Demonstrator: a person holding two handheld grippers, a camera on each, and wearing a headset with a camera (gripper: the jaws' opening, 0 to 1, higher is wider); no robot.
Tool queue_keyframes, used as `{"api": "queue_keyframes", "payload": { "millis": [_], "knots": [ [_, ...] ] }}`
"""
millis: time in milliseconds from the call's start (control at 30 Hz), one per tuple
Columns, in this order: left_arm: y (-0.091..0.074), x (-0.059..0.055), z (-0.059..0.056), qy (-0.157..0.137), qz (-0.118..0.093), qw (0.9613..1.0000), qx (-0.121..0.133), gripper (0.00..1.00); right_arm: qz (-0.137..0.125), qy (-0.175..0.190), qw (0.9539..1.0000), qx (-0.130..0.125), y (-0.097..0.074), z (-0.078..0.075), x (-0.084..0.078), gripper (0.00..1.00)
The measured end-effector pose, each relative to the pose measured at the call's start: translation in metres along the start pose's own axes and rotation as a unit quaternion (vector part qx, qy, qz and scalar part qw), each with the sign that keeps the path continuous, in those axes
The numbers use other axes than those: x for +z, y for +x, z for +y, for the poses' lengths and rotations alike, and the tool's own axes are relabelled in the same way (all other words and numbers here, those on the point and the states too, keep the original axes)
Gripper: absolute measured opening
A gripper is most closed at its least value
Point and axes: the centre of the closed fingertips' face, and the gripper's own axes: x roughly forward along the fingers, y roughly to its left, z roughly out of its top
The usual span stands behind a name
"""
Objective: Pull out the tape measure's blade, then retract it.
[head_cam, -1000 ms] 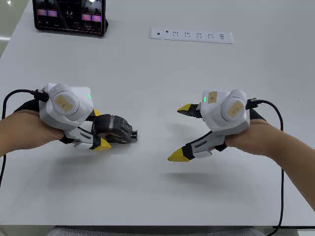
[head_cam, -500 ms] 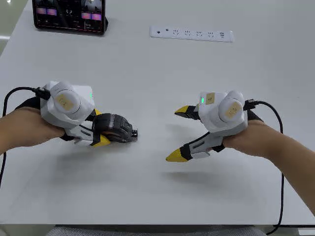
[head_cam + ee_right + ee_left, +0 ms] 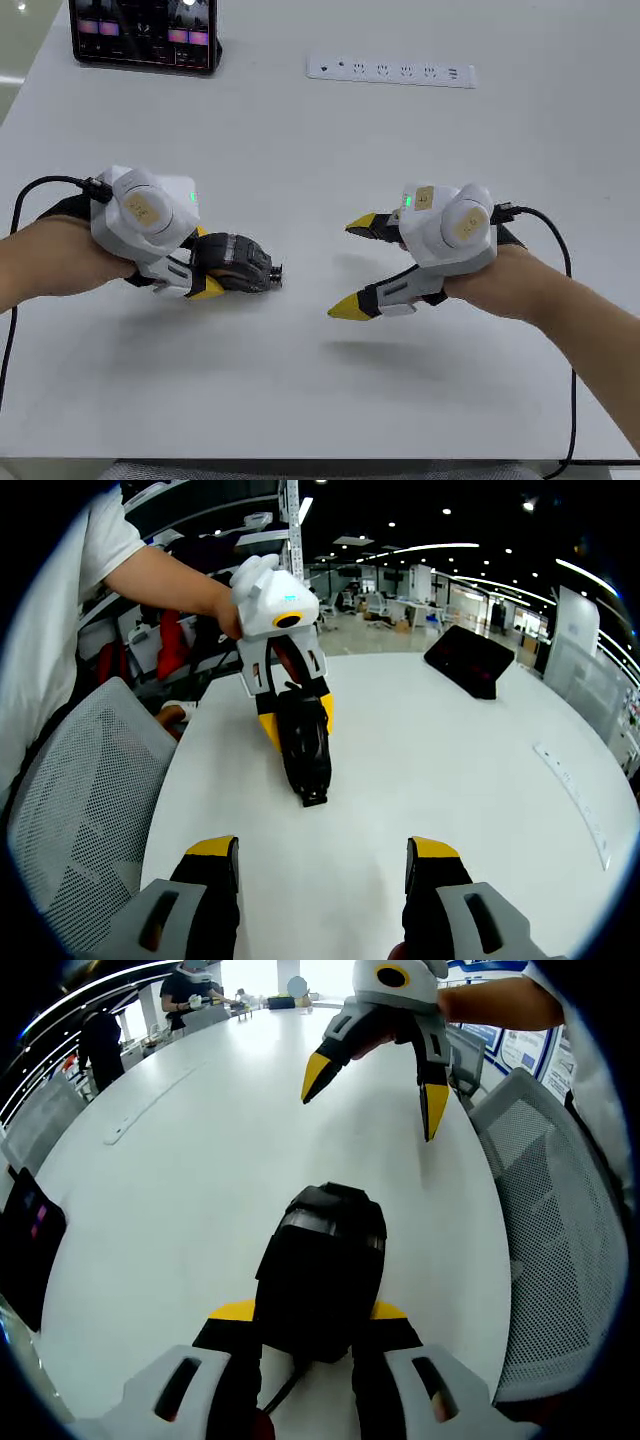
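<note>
- Head view: the left gripper (image 3: pixel 205 262), at middle left of the frame, is clamped on the tape measure (image 3: pixel 235 263). The case lies low on the white worktop (image 3: pixel 300 150) with its blade end pointing toward the frame's centre.
- The right gripper (image 3: pixel 352 265) hangs at middle right with its jaws spread wide and nothing between them, well apart from the case.
- I count one tape measure and two grippers, plus one power strip (image 3: pixel 390 72) at top centre and one dark screen (image 3: pixel 145 30) at the upper left.
- Left gripper view: the black case (image 3: pixel 322 1270) sits between the yellow tips at bottom centre. The other gripper (image 3: pixel 372 1100) faces it, open, at the top of the frame.
- Right gripper view: the gripper's own two tips (image 3: pixel 322 850) stand apart at the bottom. The case (image 3: pixel 303 745) is dead ahead at centre, with its blade hook (image 3: pixel 313 800) nearest the camera.
- No blade looks drawn out yet, so I judge the step in hand is reaching for the hook.
- To do it well, I'd bring the open jaws in level with the hook and close on that small tab alone. The left side should hold the case firm while the pull goes straight along the blade's line.
</note>
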Motion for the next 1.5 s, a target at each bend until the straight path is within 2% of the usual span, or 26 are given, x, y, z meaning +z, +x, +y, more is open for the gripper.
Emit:
{"api": "queue_keyframes", "payload": {
  "millis": [300,633,867,1500],
  "knots": [
    [-0.001,-0.001,0.000,-0.014,0.002,0.9999,0.008,0.29,0.003,-0.006,0.9999,0.007,0.014,0.005,0.001,0.57],
    [0.000,-0.002,0.000,-0.015,0.002,0.9999,0.004,0.29,0.007,-0.014,0.9998,0.013,0.020,0.005,0.000,0.54],
    [0.000,-0.003,-0.001,-0.014,0.008,0.9999,0.000,0.29,0.004,-0.018,0.9996,0.020,0.032,0.004,0.003,0.50],
    [0.002,-0.003,0.000,-0.014,0.009,0.9999,0.000,0.30,0.001,-0.024,0.9991,0.036,0.058,0.003,0.012,0.40]
  ]
}}
